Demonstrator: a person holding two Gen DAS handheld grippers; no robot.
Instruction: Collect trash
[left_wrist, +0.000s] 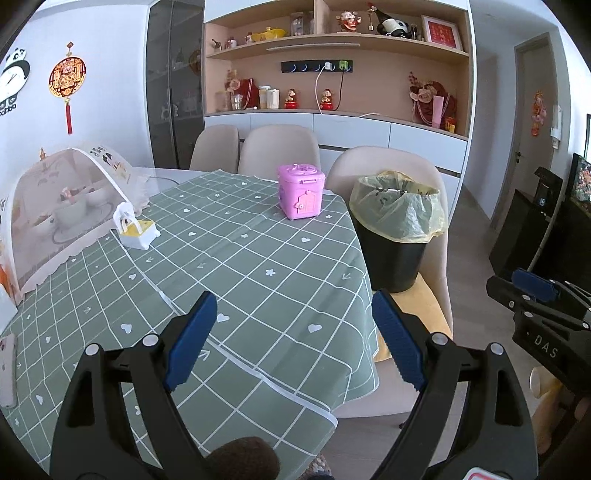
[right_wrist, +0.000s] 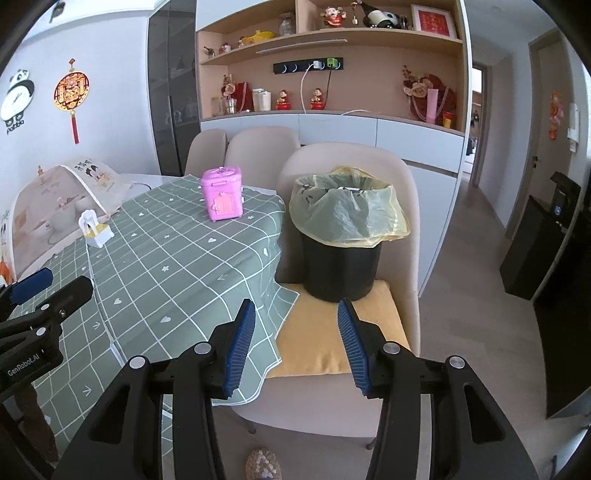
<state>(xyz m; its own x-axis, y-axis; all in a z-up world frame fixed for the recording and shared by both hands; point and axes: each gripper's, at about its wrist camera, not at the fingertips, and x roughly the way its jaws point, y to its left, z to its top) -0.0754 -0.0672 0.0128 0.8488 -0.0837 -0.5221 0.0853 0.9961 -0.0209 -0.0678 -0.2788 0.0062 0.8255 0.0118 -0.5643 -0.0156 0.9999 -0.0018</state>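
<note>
**Dining table, bin on the chair**

Green checked tablecloth (left_wrist: 258, 266) carries a mesh food cover (left_wrist: 62, 206), then a pink toy box (left_wrist: 301, 192). Lined trash bin (right_wrist: 341, 236) sits rightward on the chair cushion (right_wrist: 332, 339); its bag looks flimsy, so grab the stiff rim. Left gripper (left_wrist: 293, 339) and right gripper (right_wrist: 297, 343) both gape, empty.

R gripper (right_wrist: 295, 343) open, empty; bin (right_wrist: 341, 266) on chair (right_wrist: 406, 206).

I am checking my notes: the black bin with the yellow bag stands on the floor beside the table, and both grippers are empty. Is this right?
Not quite. The black bin stands on the yellow cushion of a chair, as the right wrist view shows. Both grippers are indeed empty.
</note>
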